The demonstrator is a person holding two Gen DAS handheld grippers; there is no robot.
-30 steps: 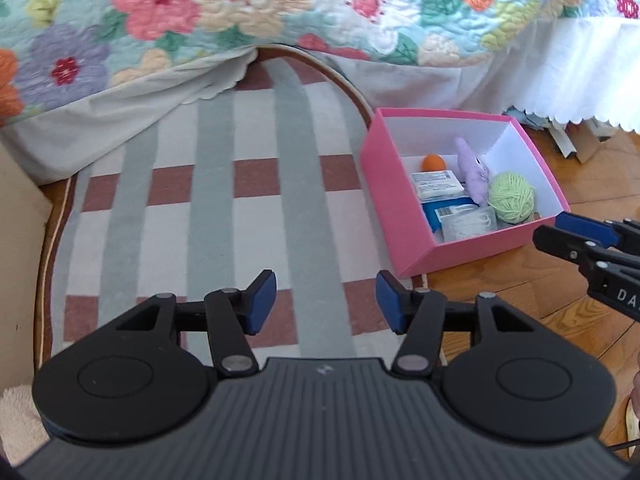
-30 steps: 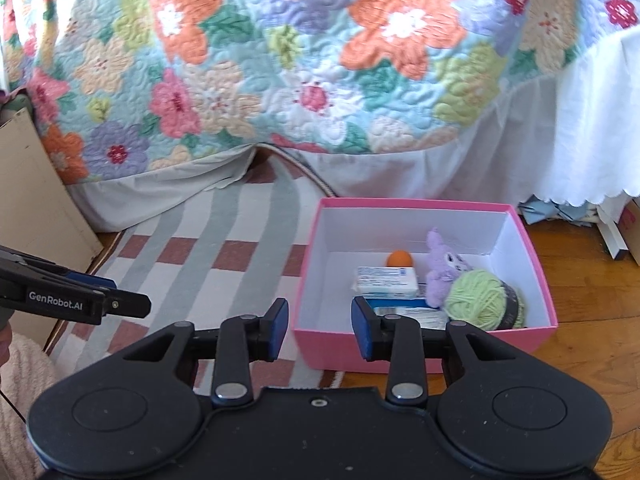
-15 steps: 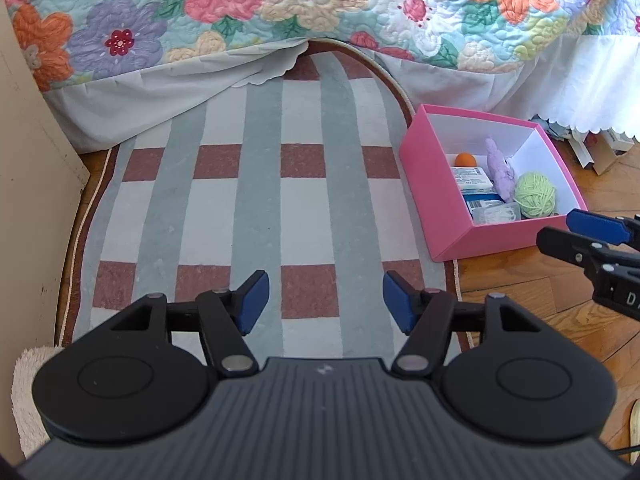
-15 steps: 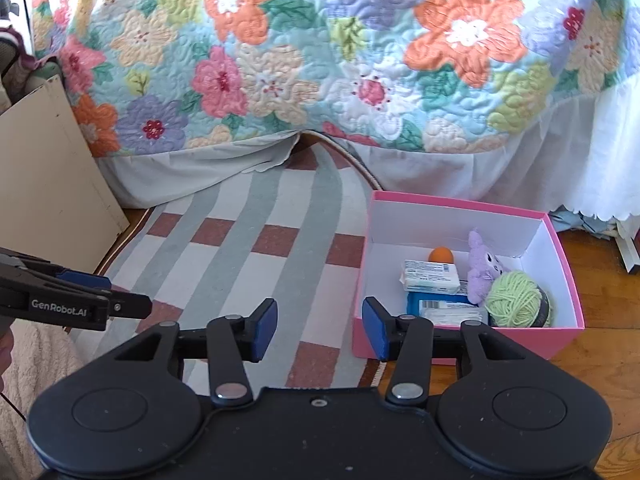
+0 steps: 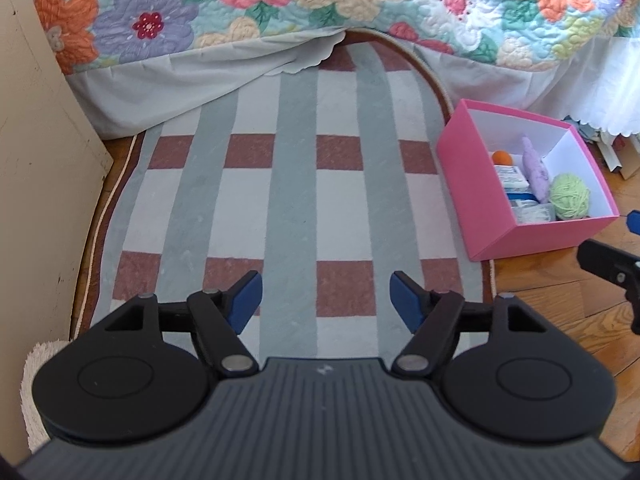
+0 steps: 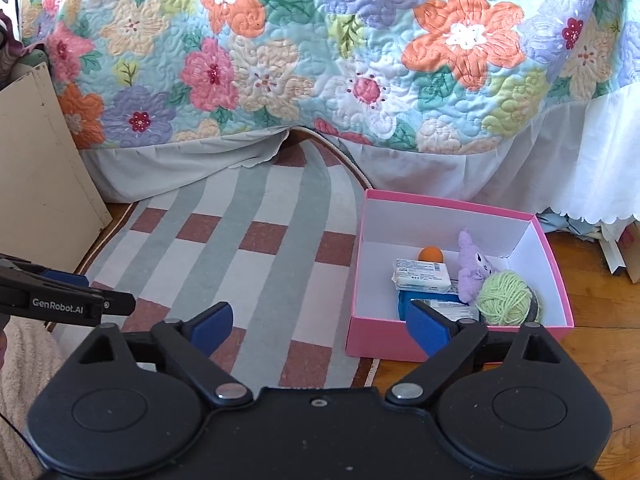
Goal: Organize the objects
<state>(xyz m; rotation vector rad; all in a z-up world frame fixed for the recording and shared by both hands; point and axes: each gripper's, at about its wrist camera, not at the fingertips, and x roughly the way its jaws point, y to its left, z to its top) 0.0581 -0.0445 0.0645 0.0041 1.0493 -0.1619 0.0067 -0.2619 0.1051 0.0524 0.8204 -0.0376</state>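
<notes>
A pink box [image 6: 400, 344] [image 5: 532, 238] sits on the floor at the rug's right edge. Inside lie an orange ball [image 6: 431, 255], a white packet [image 6: 420, 276], a blue packet [image 6: 416, 300], a purple plush toy [image 6: 472, 268] and a green yarn ball [image 6: 504, 298]. My right gripper [image 6: 320, 320] hovers in front of the box's near left corner, its jaws opening wide with nothing between them. My left gripper [image 5: 326, 298] hangs over the checked rug [image 5: 296, 184], left of the box; its jaws are opening too and hold nothing.
A bed with a floral quilt [image 6: 320, 60] and white skirt runs across the back. A beige board [image 5: 36, 160] stands at the left. Wood floor [image 6: 600, 360] lies right of the box, with paper scraps [image 6: 616, 248] by the bed skirt. A fluffy cream mat [image 5: 34, 380] lies near left.
Both grippers have spread their jaws, the right one far more. Both have drawn back from the box, so more rug and bed show, and the box sits further right in the left wrist view.
</notes>
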